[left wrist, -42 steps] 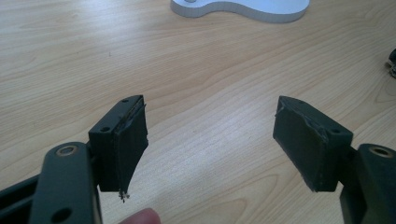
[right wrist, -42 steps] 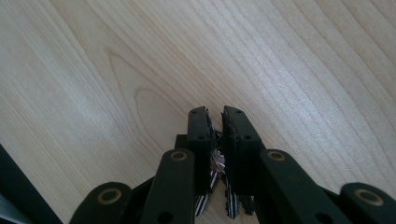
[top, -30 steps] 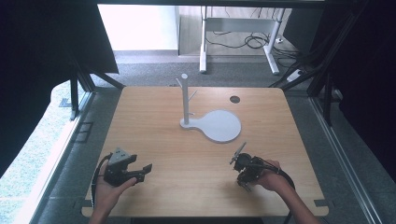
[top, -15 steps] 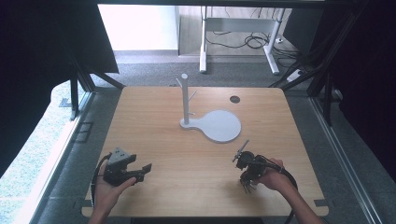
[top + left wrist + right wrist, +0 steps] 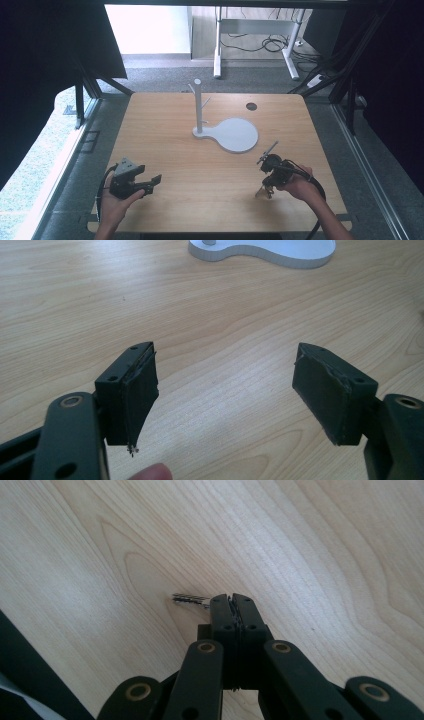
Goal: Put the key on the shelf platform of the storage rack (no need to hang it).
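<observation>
Wooden table (image 5: 325, 540), thin metal piece (image 5: 190, 599) pinched at right gripper (image 5: 232, 600) fingers' tips

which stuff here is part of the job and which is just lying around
Part of the job: right gripper, shut on a small metal item; white peg stand, probably where it goes.
Just about: left gripper, open with nothing between its jaws; dark round hole in the table; floor cables beyond.

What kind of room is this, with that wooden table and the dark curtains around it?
Probably a lab or recording booth, not a home: a bare wooden table walled by black screens, a person holding a hand-held claw on either side, and a desk frame with loose cables behind.
</observation>
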Action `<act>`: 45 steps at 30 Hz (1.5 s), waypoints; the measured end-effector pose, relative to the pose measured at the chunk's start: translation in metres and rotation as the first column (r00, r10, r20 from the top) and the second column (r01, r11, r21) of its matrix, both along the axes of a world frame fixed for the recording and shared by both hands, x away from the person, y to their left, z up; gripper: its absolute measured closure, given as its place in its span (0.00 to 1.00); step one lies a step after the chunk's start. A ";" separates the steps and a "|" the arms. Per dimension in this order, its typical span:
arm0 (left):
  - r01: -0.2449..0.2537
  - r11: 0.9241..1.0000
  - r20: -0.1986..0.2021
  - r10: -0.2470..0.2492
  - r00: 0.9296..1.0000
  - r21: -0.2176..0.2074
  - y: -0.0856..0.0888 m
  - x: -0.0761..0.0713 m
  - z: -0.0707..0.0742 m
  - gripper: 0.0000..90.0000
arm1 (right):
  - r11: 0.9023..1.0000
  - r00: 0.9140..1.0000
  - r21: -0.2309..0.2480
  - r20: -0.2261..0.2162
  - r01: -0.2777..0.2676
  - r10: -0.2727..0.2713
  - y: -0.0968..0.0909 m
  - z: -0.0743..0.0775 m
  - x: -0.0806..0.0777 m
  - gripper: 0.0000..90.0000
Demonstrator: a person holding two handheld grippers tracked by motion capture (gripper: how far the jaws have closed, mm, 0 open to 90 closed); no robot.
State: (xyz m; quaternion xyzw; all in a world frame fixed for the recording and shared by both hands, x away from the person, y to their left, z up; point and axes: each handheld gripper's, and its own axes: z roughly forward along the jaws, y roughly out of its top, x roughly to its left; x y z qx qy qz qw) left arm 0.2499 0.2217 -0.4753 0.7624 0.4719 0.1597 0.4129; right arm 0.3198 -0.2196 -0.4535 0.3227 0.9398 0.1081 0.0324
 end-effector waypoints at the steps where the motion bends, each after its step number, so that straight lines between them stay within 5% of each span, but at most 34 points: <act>1: 0.000 1.000 0.002 0.000 1.000 0.000 0.000 0.000 0.000 0.29 | 1.000 1.000 0.003 0.004 0.007 -0.007 -0.001 0.003 0.000 1.00; 18: -0.006 1.000 0.002 0.006 1.000 -0.009 0.002 0.000 0.001 0.29 | 0.998 0.999 0.056 0.032 0.039 -0.041 -0.008 0.045 0.019 1.00; 45: -0.010 1.000 0.010 0.011 1.000 -0.012 0.004 -0.001 0.003 0.29 | 0.994 0.997 0.080 0.015 0.069 -0.070 -0.002 0.063 0.060 1.00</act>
